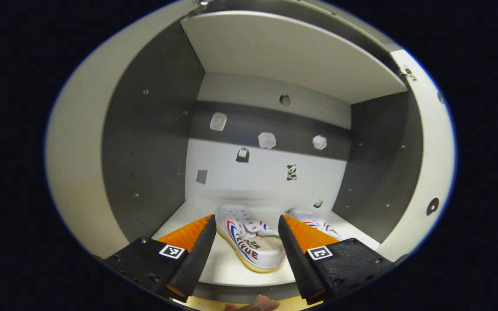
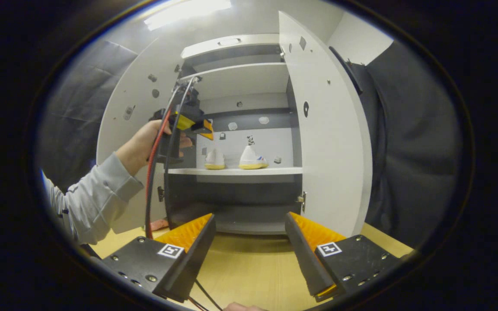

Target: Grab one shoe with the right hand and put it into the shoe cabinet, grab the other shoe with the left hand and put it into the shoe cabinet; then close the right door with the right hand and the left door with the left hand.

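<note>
Two white shoes with red and blue stripes and yellow soles stand on the cabinet's middle shelf [image 2: 275, 171]. In the left gripper view the nearer shoe [image 1: 249, 242] lies between and beyond my open fingers, and the second shoe [image 1: 314, 221] peeks out behind the right finger. My left gripper [image 1: 246, 219] is open and holds nothing, just in front of the shelf edge. From the right gripper view, both shoes [image 2: 215, 160] [image 2: 252, 158] sit side by side, and a hand holds the left gripper [image 2: 197, 123] up at the cabinet's left opening. My right gripper [image 2: 250, 216] is open and empty, back over the wooden surface.
Both cabinet doors stand open: the right door [image 2: 327, 129] swings out toward me, and the left door [image 2: 132, 103] is behind the grey-sleeved arm [image 2: 97, 194]. A lower compartment [image 2: 240, 207] lies under the shelf. The wooden surface [image 2: 249, 268] runs up to the cabinet.
</note>
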A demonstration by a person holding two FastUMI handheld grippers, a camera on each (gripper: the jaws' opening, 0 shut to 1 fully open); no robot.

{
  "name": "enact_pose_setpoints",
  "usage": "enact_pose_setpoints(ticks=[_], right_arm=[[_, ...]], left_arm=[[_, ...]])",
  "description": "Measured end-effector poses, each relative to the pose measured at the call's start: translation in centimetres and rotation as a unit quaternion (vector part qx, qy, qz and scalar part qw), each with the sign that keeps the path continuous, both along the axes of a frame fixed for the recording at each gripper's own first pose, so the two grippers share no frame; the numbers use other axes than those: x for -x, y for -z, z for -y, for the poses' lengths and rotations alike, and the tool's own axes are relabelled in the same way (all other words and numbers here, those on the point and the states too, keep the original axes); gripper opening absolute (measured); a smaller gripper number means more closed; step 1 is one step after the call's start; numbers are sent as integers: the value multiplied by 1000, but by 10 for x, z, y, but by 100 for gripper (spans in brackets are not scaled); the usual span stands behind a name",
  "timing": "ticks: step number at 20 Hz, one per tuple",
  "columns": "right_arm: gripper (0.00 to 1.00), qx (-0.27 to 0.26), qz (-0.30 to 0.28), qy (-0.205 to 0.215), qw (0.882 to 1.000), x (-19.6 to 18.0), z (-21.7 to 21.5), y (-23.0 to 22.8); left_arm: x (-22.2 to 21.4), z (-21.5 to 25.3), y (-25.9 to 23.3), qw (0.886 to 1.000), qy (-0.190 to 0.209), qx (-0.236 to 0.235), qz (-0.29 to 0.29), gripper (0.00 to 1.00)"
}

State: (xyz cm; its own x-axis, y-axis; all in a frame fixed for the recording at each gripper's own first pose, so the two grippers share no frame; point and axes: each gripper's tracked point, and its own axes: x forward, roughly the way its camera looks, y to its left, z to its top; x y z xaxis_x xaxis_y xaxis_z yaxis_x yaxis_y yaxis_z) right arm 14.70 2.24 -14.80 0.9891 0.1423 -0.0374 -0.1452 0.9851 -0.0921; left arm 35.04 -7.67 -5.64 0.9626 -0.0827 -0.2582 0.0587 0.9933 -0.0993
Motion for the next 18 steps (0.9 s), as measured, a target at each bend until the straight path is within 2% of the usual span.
enact_pose_setpoints(ticks=[3,5,7,10,13,18], right_arm=[[96,17,29,31,999,6,18,-23],[96,11,35,40,999,12,26,-33],[96,4,41,60,997,15,43,-41],[96,-1,41,87,995,21,65,-50],[96,-1,53,110,993,31,89,-66],[94,13,60,147,987,44,144,-99]], left_arm=[[40,1,-27,999,15,4,28,90],[66,-2,-40,999,27,-10,45,95],[91,-7,-46,998,31,-17,50,95],[128,-7,-40,997,60,-19,43,96],[154,-17,-33,997,61,-11,36,97],[196,-23,-34,994,91,7,63,96]])
